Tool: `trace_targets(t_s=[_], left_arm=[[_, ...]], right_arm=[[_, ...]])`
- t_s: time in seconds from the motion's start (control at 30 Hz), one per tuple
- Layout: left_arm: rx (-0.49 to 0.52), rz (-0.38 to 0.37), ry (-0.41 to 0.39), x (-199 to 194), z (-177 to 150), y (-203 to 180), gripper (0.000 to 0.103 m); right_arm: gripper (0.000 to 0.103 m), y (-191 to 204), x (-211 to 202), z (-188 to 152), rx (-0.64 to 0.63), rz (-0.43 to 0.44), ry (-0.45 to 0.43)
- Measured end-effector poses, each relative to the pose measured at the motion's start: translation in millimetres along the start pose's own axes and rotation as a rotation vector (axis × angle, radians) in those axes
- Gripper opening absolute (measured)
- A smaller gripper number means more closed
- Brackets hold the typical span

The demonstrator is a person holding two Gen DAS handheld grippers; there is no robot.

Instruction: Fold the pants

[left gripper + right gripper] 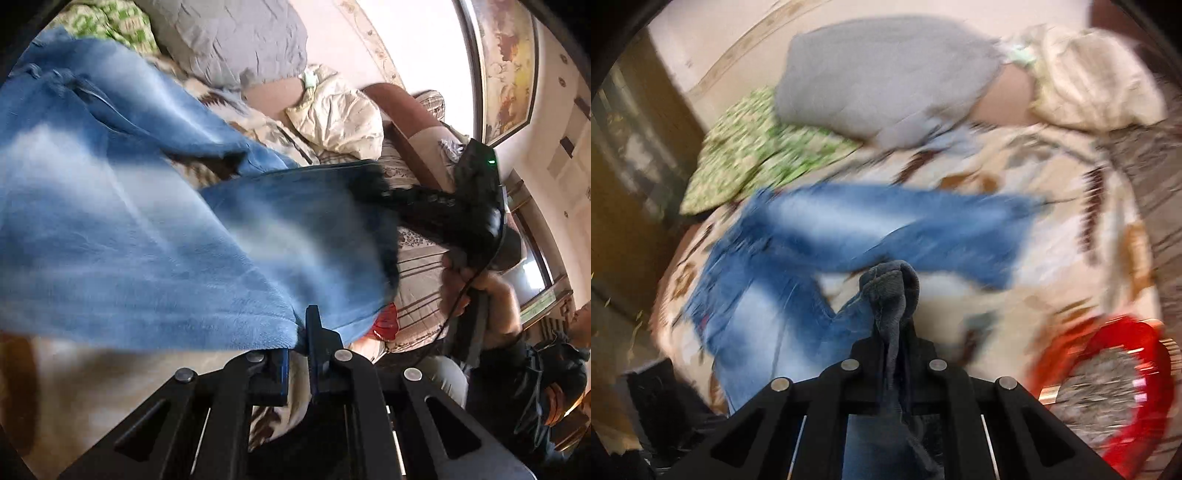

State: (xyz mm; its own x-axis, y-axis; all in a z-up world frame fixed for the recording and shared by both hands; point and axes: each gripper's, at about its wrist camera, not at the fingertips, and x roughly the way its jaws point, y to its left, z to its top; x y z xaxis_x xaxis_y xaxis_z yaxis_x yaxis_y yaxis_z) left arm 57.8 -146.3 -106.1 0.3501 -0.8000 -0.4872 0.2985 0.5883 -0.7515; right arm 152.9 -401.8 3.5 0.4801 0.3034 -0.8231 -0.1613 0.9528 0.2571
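The left claw (301, 341) at six o'clock pinches the hem of the blue jeans (129, 229), which spread up toward nine and ten o'clock over the patterned bed (417, 273). At three o'clock a hand (476, 291) holds the right claw (391, 195), closed on the jeans' other edge. A grey pillow (236, 40) lies at twelve o'clock, a framed picture (508, 70) at two.

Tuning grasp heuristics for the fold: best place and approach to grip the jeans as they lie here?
Grip the jeans at a hem edge, jaws straddling it from outside the leg. The thick seam bunches firmly, as in the right gripper; the left gripper pinches another edge. Legs are splayed on the bedspread, so mid-panel cloth would slip.
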Motion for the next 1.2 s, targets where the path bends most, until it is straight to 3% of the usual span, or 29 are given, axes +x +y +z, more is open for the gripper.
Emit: trace_targets(t_s=[0.13,0.2,0.33,0.37,0.4,0.43,0.47,0.5,0.53,0.7,0.83,1.0,1.2], left_arm=[[-0.036,0.052,0.090,47.8,-1.3,8.2,0.008],[-0.027,0.122,0.143,68.3,-3.8,11.2,0.008],[-0.025,0.135,0.153,67.3,-7.5,14.0,0.009],[-0.035,0.137,0.156,64.4,-6.1,12.6,0.023],[-0.043,0.125,0.163,59.7,-7.2,11.5,0.051],[-0.049,0.096,0.165,56.2,-6.5,9.6,0.069],[-0.048,0.075,0.157,49.5,-6.4,5.1,0.098],[-0.040,0.103,0.132,38.9,-7.1,-1.8,0.103],[-0.022,0.131,0.113,30.9,-7.6,-8.1,0.103],[0.097,0.159,0.076,-12.0,-0.9,-32.1,0.103],[0.136,0.199,0.007,-47.8,21.7,-25.3,0.103],[0.155,0.317,-0.052,-94.6,59.3,4.7,0.103],[0.216,0.513,-0.097,-137.1,109.3,40.1,0.103]], right_arm=[[0.008,-42.5,8.3,7.3,0.110,-0.055,0.048],[0.008,-57.3,30.8,0.5,0.123,-0.121,0.106],[0.009,-72.4,45.5,-14.9,0.158,-0.109,0.116],[0.010,-74.5,44.7,-13.9,0.165,-0.100,0.113],[0.014,-73.9,44.2,-12.8,0.168,-0.102,0.115],[0.027,-73.9,41.3,-11.4,0.167,-0.119,0.114],[0.037,-74.5,40.2,-10.3,0.161,-0.138,0.110],[0.067,-71.8,32.9,-5.8,0.146,-0.164,0.086],[0.086,-69.0,24.4,-4.9,0.139,-0.171,0.049],[0.087,-54.9,-11.9,12.9,0.131,-0.152,-0.084],[0.087,-40.9,-16.6,29.2,0.126,-0.124,-0.116],[0.087,-18.6,-1.9,42.0,0.113,-0.097,-0.101],[0.087,4.5,19.7,52.9,0.086,-0.095,-0.066]])
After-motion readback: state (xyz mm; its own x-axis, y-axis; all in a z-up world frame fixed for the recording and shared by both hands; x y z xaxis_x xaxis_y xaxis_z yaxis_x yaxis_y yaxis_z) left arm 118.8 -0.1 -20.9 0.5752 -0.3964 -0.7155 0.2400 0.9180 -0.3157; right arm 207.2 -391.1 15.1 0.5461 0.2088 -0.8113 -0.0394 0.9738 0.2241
